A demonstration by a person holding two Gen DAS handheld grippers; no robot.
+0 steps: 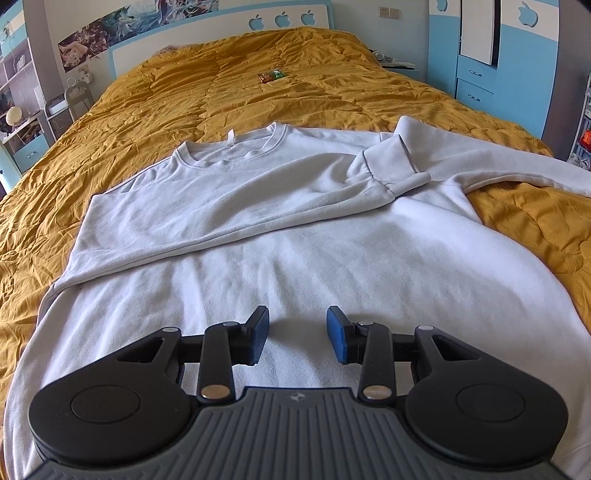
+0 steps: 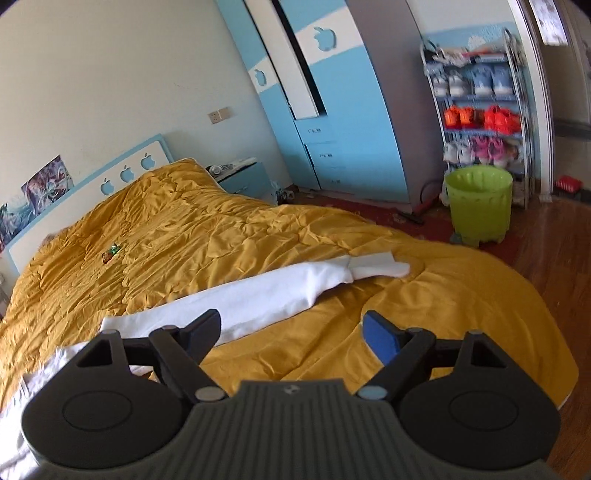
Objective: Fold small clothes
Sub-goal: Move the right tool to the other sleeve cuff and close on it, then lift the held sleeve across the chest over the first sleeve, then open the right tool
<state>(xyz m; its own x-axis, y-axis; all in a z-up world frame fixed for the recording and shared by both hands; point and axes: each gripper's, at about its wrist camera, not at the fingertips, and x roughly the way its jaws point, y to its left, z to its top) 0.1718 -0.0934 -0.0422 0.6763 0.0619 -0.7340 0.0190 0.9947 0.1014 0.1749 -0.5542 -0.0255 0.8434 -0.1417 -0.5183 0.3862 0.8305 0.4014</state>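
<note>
Mustard quilt (image 1: 155, 122) covers the bed, under a white sweatshirt (image 1: 295, 236). Its unfolded sleeve (image 2: 258, 295) stretches ahead and rightward from the right gripper (image 2: 291, 332), nearer than the left gripper (image 1: 297, 332) over the hem. Both grippers gape, empty.

**A bedroom in a home**

A wide bed (image 1: 155, 110) under a rumpled mustard quilt fills the room. Its white and blue headboard (image 1: 221, 33) has apple-shaped cut-outs, matched by a blue and white wardrobe (image 2: 343, 122). Posters (image 1: 122, 26) line the wall. A bedside cabinet (image 2: 243, 179), a rack of shoes (image 2: 480, 110) and a green plastic bin (image 2: 478, 203) stand on the wooden floor (image 2: 554, 258)
</note>
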